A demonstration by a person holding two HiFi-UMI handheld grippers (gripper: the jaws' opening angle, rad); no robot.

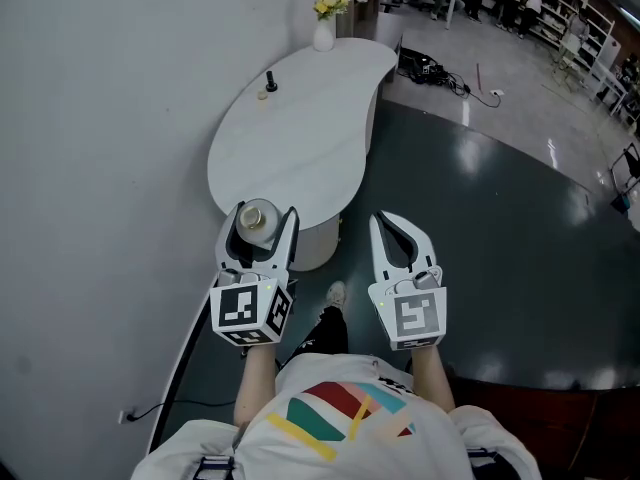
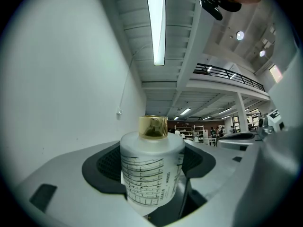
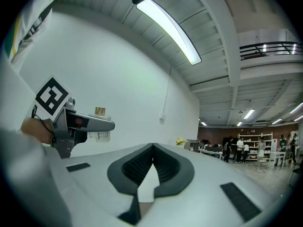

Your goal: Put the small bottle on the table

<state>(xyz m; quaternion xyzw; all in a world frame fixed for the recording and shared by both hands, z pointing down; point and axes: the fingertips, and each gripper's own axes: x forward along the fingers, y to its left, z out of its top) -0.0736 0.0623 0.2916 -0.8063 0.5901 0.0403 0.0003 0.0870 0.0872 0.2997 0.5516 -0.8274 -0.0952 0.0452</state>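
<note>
Bottle [image 1: 256,220] is clamped upright in the left gripper [image 1: 265,213] — jaws on its frosted body, gold cap up. From the head view it sits about over the near end of the white table [image 1: 300,138], but it's carried, not resting, and I can't judge its height above the top. Right gripper [image 1: 385,223] has its jaws pressed together on nothing, just beside the left, over dark floor. My read: pickup done, placement not yet. Left to do — lower, seat the base on the bare near part, let go. Flower vase [image 1: 323,30] and a small dark item [image 1: 269,81] are well apart at the far end.
</note>
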